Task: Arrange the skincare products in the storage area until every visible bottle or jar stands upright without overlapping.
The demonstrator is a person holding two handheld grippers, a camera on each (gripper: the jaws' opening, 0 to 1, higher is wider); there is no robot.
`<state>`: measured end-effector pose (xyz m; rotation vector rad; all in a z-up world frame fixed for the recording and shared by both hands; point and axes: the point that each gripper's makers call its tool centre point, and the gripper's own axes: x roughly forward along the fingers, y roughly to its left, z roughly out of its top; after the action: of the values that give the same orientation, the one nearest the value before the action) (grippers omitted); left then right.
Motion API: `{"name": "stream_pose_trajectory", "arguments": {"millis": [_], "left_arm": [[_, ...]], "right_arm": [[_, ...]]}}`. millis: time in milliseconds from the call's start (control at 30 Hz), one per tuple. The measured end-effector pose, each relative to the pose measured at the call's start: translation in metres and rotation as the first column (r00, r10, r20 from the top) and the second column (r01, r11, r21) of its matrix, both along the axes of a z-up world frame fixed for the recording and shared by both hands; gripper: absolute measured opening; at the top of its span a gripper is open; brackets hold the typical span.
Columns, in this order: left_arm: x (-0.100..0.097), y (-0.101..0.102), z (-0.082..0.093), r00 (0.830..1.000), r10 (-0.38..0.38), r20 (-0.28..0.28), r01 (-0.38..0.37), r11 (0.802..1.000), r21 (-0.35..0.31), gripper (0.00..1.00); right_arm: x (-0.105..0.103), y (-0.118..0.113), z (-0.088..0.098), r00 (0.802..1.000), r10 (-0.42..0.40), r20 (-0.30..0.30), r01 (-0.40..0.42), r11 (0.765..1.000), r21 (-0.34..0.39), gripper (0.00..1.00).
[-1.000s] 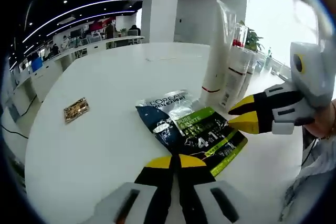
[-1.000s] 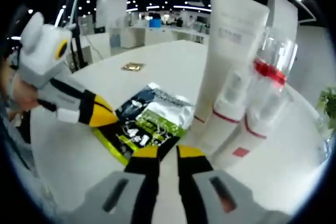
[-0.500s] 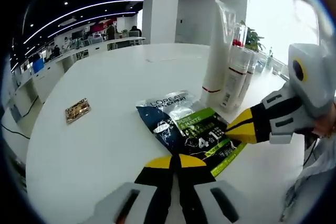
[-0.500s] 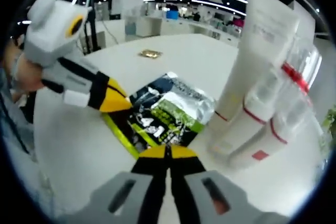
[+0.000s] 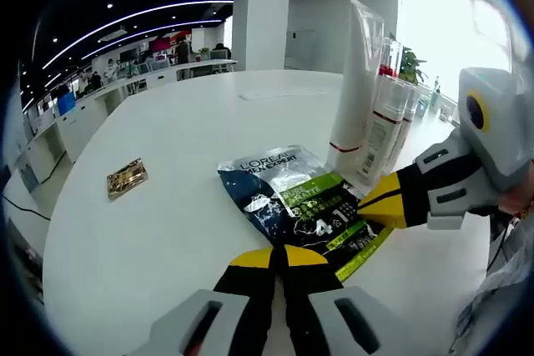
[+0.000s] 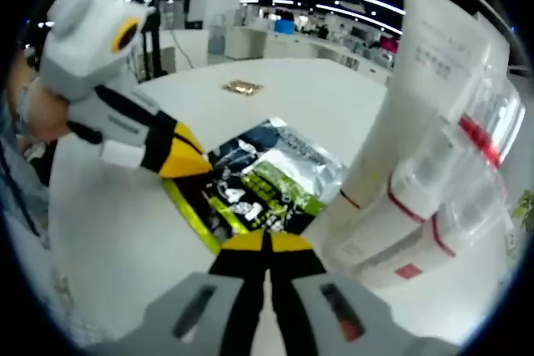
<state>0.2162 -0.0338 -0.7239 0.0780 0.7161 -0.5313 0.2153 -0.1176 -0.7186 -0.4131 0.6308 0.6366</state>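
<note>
Pinching the flat sachet pile (image 5: pixel 304 206), the right hand-held gripper (image 5: pixel 371 208) has just clamped; left hand-held gripper (image 5: pixel 282 258) stays together, empty

A round white table (image 5: pixel 167 122) carries a small gold foil packet (image 5: pixel 126 178) lying flat, well apart from everything else on it. Beyond it stand a white square pillar (image 5: pixel 260 16), rows of office desks (image 5: pixel 125 81) and a green potted plant (image 5: pixel 410 62) by the bright window
</note>
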Motion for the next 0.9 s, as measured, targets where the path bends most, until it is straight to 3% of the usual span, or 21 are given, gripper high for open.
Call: {"name": "stream_pose_trajectory", "arguments": {"millis": [233, 600, 667, 767, 900], "left_arm": [[0.004, 0.004, -0.001, 0.999, 0.020, 0.040, -0.021, 0.999, 0.034, 0.03], [0.008, 0.006, -0.001, 0.999, 0.028, 0.046, -0.030, 0.999, 0.042, 0.06], [0.009, 0.010, -0.001, 0.998, 0.064, 0.028, -0.065, 0.998, 0.019, 0.08], [0.009, 0.013, 0.006, 0.994, 0.108, -0.019, -0.109, 0.992, -0.070, 0.06], [0.020, 0.023, 0.035, 0.983, 0.140, 0.118, -0.123, 0.983, -0.140, 0.07]], "right_arm": [[0.003, 0.003, 0.000, 1.000, 0.011, 0.028, -0.010, 1.000, -0.024, 0.00], [0.004, 0.003, 0.000, 0.999, 0.017, 0.030, -0.016, 0.999, -0.035, 0.00], [0.004, 0.004, 0.000, 0.999, 0.020, 0.031, -0.019, 0.999, -0.039, 0.00], [0.004, 0.004, 0.000, 1.000, 0.008, 0.023, -0.008, 1.000, -0.022, 0.00], [0.003, 0.003, 0.000, 1.000, 0.006, 0.023, -0.006, 1.000, -0.009, 0.00]]}}
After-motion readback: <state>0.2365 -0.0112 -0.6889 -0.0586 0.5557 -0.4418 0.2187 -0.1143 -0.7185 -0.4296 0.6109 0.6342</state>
